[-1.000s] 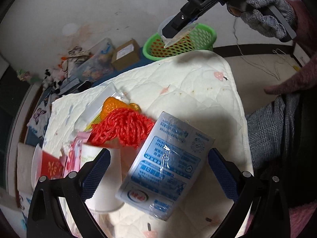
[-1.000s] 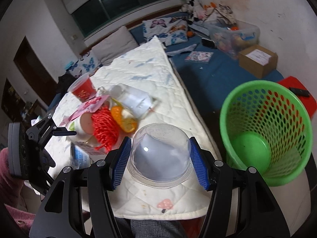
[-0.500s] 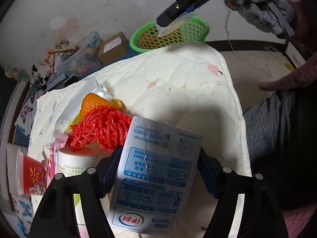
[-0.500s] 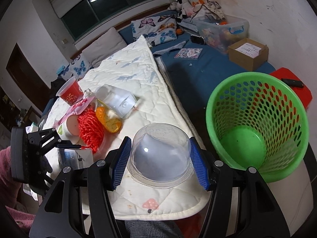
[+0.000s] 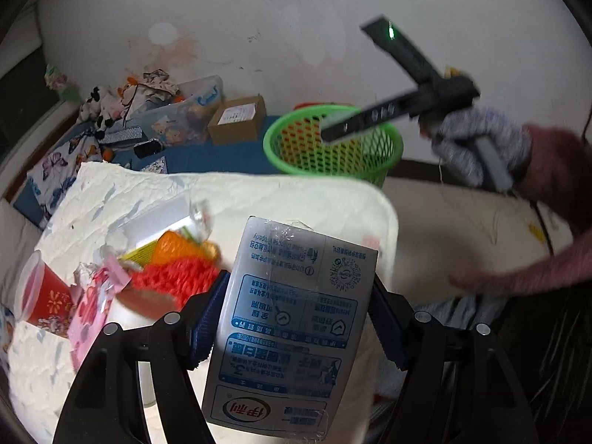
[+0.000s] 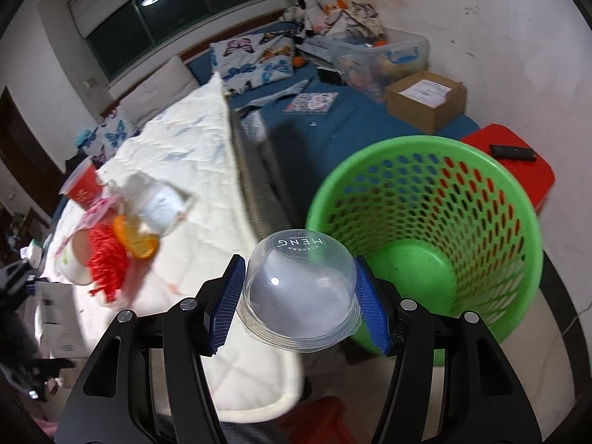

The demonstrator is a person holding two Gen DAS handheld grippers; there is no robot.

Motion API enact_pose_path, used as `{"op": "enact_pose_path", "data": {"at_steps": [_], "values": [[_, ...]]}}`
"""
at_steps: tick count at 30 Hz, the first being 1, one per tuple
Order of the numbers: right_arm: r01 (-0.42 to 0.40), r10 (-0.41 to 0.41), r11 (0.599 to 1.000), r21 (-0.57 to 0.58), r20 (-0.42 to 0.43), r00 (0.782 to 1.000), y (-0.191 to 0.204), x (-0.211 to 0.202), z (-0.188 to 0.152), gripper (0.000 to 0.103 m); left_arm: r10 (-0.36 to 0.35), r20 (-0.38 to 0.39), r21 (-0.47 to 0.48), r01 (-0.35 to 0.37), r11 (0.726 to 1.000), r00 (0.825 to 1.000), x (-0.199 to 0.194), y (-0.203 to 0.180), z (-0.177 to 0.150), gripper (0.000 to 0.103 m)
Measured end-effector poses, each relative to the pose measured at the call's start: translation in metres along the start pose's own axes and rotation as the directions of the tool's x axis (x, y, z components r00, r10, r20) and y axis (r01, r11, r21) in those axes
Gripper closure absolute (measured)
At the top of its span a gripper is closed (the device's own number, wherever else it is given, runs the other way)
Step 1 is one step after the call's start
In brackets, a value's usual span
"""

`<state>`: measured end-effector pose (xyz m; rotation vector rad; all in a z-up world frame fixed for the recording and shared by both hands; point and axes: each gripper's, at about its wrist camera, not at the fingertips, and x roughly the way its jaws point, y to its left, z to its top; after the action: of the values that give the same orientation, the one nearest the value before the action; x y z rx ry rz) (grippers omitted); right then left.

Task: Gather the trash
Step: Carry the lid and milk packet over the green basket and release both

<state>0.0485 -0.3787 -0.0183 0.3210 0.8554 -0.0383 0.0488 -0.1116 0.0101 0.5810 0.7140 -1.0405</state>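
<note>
Trash is mid-collection: the green basket [image 6: 436,244] at right looks empty, the right hand-held gripper [image 6: 299,303] clamps a clear dome lid [image 6: 299,296] beside its rim, the left hand-held gripper [image 5: 296,325] clamps a milk pouch [image 5: 292,329], and cups and wrappers [image 5: 122,281] remain on the bed [image 5: 288,199] at lower left.

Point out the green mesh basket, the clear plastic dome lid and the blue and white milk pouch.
Green mesh plastic basket [image 6: 492,222], right wrist view, inner wall.
Clear plastic dome lid [image 6: 299,288], right wrist view, dome centre.
Blue and white milk pouch [image 5: 292,318], left wrist view, printed face.

Basket [image 6: 425,244] beside quilt [image 6: 177,155] (right).
</note>
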Motion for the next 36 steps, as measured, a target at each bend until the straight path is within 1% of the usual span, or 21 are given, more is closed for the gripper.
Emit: {"op": "enact_pose_path", "data": {"at_steps": [3, 6, 9, 13, 20, 24, 29, 33, 36], "values": [[0.021, -0.021, 1.0, 0.015, -0.013, 1.0, -0.018, 0.007, 0.002, 0.043, 0.009, 0.025, -0.026, -0.008, 1.0, 1.0, 0.005, -0.003, 0.014, 0.034], [0.06, -0.06, 0.998, 0.017, -0.028, 0.998, -0.033, 0.014, -0.001, 0.043, 0.006, 0.042, -0.077, -0.003, 0.997, 0.999, 0.016, -0.003, 0.03, 0.034], [0.068, -0.065, 0.996, 0.051, -0.052, 0.997, -0.053, 0.023, -0.004, 0.043, -0.003, 0.044, -0.13, 0.009, 0.991, 0.999, 0.031, -0.002, 0.048, 0.034], [0.067, -0.059, 0.993, 0.093, -0.083, 0.995, -0.075, 0.034, -0.01, 0.043, -0.008, 0.041, -0.175, 0.015, 0.985, 0.999, 0.049, 0.002, 0.066, 0.034], [0.055, -0.04, 0.989, 0.139, -0.11, 0.993, -0.099, 0.042, -0.018, 0.042, -0.031, 0.054, -0.267, 0.045, 0.963, 0.998, 0.085, 0.013, 0.109, 0.034], [0.045, -0.029, 0.987, 0.153, -0.106, 0.994, -0.108, 0.041, -0.019, 0.041, -0.027, 0.047, -0.278, 0.039, 0.96, 0.999, 0.107, 0.011, 0.129, 0.034], [0.041, -0.027, 0.986, 0.16, -0.093, 0.995, -0.116, 0.033, -0.021, 0.04, -0.055, 0.039, -0.321, 0.065, 0.945, 0.998, 0.135, 0.013, 0.152, 0.034], [0.04, -0.029, 0.985, 0.166, -0.07, 0.997, -0.122, 0.02, -0.026, 0.038, -0.06, 0.034, -0.345, 0.068, 0.936, 0.998, 0.151, 0.011, 0.166, 0.034], [0.044, -0.036, 0.984, 0.17, -0.049, 0.998, -0.126, 0.007, -0.031, 0.036, -0.062, 0.013, -0.351, 0.063, 0.934, 0.998, 0.171, 0.006, 0.18, 0.034]]}}
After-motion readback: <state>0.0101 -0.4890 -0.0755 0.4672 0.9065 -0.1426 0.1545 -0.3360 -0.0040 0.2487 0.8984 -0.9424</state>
